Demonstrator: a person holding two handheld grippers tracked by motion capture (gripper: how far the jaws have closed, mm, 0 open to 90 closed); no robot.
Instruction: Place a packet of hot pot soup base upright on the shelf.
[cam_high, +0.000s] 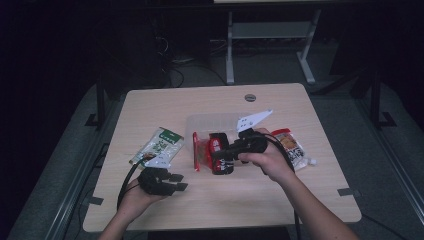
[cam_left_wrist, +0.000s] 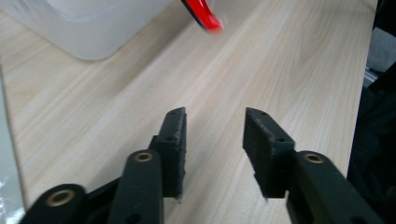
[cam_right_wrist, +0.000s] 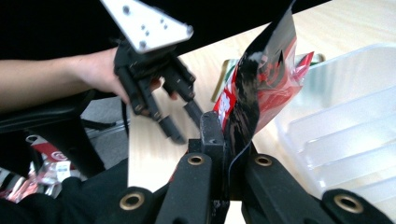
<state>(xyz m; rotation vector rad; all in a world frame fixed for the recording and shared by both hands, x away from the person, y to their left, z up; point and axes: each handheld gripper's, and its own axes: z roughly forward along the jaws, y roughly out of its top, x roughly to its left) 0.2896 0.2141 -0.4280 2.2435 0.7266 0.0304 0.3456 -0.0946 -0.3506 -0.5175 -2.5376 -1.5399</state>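
A red and black snack packet (cam_high: 221, 145) hangs just above the table in front of a clear plastic container (cam_high: 212, 123). My right gripper (cam_high: 215, 156) is shut on the packet's lower edge. In the right gripper view the packet (cam_right_wrist: 261, 79) rises upright out of the shut jaws of the right gripper (cam_right_wrist: 229, 135). My left gripper (cam_high: 179, 181) sits near the table's front left, jaws apart with nothing between them. In the left gripper view the left gripper (cam_left_wrist: 215, 116) stands open over bare wood, with the packet's red tip (cam_left_wrist: 205, 14) far ahead.
A green packet (cam_high: 159, 145) lies left of the container. A white and orange packet (cam_high: 292, 147) lies to the right of my right hand. The container's wall (cam_left_wrist: 88, 28) is ahead of the left gripper. The table's front edge (cam_high: 225, 225) is close to both forearms.
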